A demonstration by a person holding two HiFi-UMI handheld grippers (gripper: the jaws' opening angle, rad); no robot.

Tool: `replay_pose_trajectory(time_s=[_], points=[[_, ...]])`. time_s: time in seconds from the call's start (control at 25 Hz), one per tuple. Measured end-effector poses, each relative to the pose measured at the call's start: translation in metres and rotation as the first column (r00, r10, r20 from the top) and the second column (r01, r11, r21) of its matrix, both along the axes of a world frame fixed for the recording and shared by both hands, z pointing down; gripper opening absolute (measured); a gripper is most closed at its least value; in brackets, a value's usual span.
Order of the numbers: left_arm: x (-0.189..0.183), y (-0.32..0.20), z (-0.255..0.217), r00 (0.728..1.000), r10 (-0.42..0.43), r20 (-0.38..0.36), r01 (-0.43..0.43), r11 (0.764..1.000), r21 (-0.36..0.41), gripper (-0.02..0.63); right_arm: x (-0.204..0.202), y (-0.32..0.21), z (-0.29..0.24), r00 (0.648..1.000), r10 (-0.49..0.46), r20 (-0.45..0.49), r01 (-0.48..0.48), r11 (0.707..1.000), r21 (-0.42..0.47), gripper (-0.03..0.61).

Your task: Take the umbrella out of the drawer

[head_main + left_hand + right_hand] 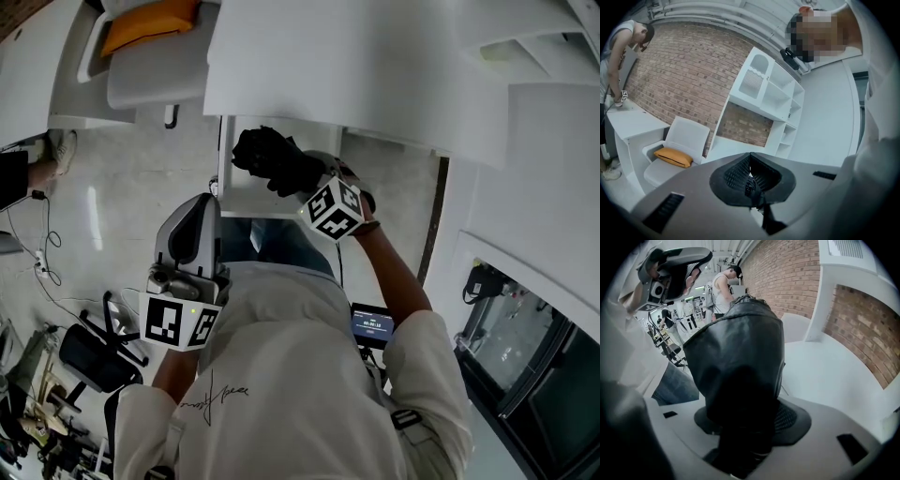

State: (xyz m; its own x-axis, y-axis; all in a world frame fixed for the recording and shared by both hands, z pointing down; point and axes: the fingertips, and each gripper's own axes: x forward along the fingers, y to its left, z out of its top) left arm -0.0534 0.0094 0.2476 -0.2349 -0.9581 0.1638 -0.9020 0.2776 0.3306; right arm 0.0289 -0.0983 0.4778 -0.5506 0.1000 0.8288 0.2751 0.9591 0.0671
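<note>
Right tool (295, 178) pinching black folded fabric umbrella (736, 362), held up over white drawer (246, 199). Left tool (751, 186) pressed together, empty. Umbrella looks light, canopy soft and slippery. Firmest hold probably mid-bundle, across shaft.

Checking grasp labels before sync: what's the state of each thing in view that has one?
umbrella: folded, sleeved, gripped by right claw
right claw: shut on umbrella
left claw: shut, empty
drawer: looks open

The umbrella (740, 357) is black, the cushion (672, 157) orange.
</note>
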Motion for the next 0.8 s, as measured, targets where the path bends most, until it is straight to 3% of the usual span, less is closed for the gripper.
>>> replay_pose_trajectory(time_s=[0.28,0.8], points=[[-0.001,-0.004,-0.009,1.0,0.002,0.008,-0.002,1.0,0.025,0.015,0.0,-0.011,-0.028,0.993,0.105,0.059,-0.103,0.994,-0.035,0.235],[-0.018,-0.018,-0.031,0.997,0.019,0.078,-0.024,0.998,0.066,0.015,0.014,-0.029,-0.091,0.968,0.2,0.148,-0.197,0.98,-0.04,0.235]])
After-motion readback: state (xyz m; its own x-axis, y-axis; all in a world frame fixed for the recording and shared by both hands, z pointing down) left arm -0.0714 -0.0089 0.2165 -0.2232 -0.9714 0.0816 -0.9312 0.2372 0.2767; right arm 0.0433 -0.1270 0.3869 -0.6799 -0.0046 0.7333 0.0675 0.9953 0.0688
